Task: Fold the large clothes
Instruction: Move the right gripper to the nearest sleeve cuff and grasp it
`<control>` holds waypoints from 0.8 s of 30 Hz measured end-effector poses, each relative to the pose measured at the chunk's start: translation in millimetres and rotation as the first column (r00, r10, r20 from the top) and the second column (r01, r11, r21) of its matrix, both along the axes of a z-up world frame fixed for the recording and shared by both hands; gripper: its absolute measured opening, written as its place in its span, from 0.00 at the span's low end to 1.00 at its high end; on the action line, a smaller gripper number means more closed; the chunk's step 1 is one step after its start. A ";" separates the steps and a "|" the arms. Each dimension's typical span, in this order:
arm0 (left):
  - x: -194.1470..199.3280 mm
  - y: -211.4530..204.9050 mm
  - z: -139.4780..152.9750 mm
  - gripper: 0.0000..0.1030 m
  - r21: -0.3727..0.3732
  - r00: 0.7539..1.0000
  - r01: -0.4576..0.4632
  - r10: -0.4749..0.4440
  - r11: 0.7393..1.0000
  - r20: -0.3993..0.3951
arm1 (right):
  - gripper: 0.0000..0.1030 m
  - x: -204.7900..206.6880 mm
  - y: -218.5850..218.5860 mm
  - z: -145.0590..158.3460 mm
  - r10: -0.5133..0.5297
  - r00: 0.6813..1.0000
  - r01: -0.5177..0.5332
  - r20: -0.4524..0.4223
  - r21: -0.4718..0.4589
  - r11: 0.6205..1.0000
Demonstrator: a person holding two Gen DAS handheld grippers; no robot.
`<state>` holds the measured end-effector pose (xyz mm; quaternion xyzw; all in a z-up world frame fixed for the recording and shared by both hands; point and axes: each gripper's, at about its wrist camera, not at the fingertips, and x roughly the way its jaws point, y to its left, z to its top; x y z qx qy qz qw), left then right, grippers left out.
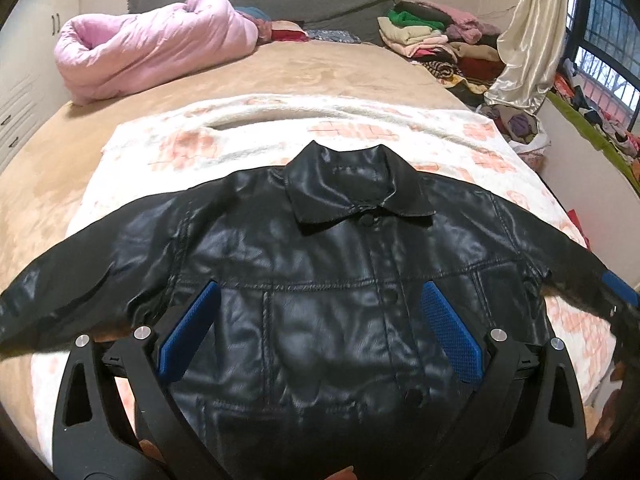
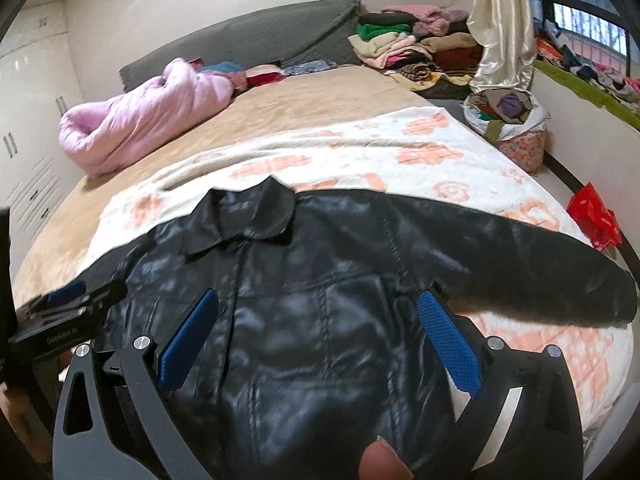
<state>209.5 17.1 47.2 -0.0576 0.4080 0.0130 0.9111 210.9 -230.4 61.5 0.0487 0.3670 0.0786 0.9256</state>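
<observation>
A black leather jacket (image 1: pixel 320 280) lies front up on a white blanket with orange flowers (image 1: pixel 360 132), collar away from me, both sleeves spread sideways. My left gripper (image 1: pixel 318 292) hovers open over the jacket's chest, blue pads wide apart, nothing between them. The right gripper (image 2: pixel 318 300) is open too, over the jacket's (image 2: pixel 320 300) right half near the armpit and right sleeve (image 2: pixel 520 256). The right view shows the left gripper's blue fingers (image 2: pixel 68 292) at the left edge. The right gripper's blue finger (image 1: pixel 620 282) shows at the right edge of the left view.
The blanket lies on a tan bed (image 1: pixel 280 68). A pink duvet (image 1: pixel 152 48) is bundled at the far left. Stacked folded clothes (image 1: pixel 436 36) sit at the far right by a curtain (image 1: pixel 528 40). A basket of clothes (image 2: pixel 512 120) and a red bag (image 2: pixel 592 216) stand beside the bed.
</observation>
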 end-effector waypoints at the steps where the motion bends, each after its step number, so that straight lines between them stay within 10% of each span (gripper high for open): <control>1: 4.8 -0.6 -0.3 0.91 0.003 1.000 0.002 -0.002 1.000 0.000 | 0.96 5.5 -3.2 0.1 -0.009 1.000 0.009 0.000 0.008 1.000; 12: 52.2 -20.4 -36.3 0.91 0.026 0.992 0.123 -0.122 0.992 -0.037 | 0.96 54.9 -67.6 -28.2 -0.224 0.974 0.228 -0.047 0.118 0.967; 24: 79.4 -11.8 -67.3 0.91 0.043 0.986 0.139 -0.134 0.989 -0.104 | 0.96 23.7 -186.2 -79.6 -0.631 0.759 0.651 -0.159 0.173 0.739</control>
